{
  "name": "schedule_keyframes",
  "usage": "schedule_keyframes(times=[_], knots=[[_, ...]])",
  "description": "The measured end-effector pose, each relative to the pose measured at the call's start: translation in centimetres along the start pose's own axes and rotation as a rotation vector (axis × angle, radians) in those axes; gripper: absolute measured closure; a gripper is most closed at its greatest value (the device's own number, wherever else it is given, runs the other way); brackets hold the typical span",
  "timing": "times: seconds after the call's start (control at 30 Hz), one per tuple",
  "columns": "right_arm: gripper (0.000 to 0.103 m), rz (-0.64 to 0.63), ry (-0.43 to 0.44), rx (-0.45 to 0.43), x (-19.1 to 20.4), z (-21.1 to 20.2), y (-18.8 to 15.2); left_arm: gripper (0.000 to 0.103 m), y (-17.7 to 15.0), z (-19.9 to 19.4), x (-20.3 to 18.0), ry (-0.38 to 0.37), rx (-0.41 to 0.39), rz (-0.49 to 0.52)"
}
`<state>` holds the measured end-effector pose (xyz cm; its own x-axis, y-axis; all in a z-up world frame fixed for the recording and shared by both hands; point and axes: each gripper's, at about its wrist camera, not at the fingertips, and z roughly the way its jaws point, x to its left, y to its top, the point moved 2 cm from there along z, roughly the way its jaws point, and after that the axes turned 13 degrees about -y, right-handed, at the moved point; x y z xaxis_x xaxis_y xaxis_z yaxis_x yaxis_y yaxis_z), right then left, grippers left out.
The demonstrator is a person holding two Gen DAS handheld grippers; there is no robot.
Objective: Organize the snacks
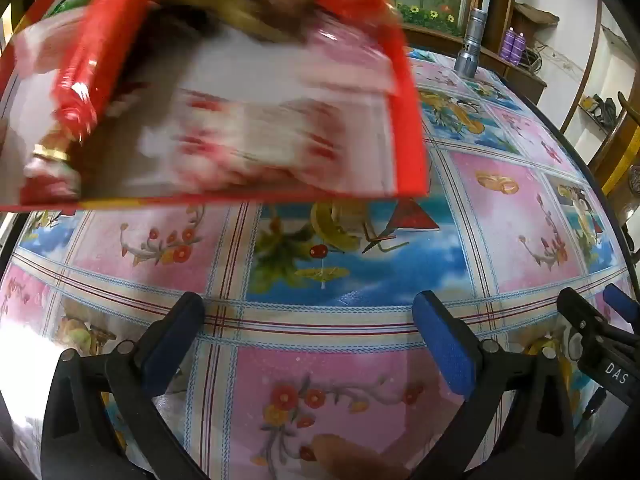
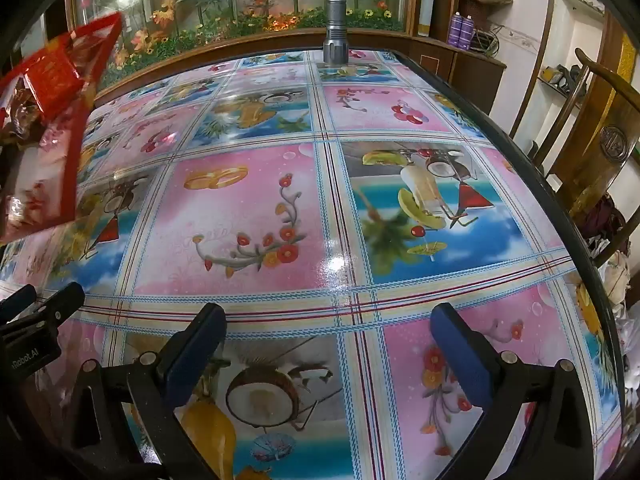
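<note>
A red box [image 1: 224, 92] with snack packs inside fills the upper left of the left wrist view, blurred, with its near rim off the table. It also shows at the left edge of the right wrist view [image 2: 44, 132]. A red shiny snack pack [image 1: 84, 80] lies in it. My left gripper [image 1: 308, 320] is open and empty, low over the patterned tablecloth [image 1: 360, 264], short of the box. My right gripper [image 2: 328, 332] is open and empty over the cloth [image 2: 248, 208]. It shows at the right edge of the left wrist view [image 1: 600, 312].
A grey metal flashlight [image 2: 335, 28] stands upright at the table's far edge. A wooden chair [image 2: 600, 144] stands at the right side. A wooden cabinet with a flowered glass panel [image 2: 240, 4] runs behind the table.
</note>
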<state>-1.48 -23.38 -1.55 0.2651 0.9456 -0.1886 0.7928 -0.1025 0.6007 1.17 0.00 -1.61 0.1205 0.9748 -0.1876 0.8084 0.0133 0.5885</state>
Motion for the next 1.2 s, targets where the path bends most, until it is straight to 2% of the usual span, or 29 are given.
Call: schedule_keyframes(times=[1.2], knots=[[0.000,0.001,0.002,-0.001,-0.05,-0.02,-0.01,0.000,-0.18,0.23,-0.11,-0.001,0.001,0.000]])
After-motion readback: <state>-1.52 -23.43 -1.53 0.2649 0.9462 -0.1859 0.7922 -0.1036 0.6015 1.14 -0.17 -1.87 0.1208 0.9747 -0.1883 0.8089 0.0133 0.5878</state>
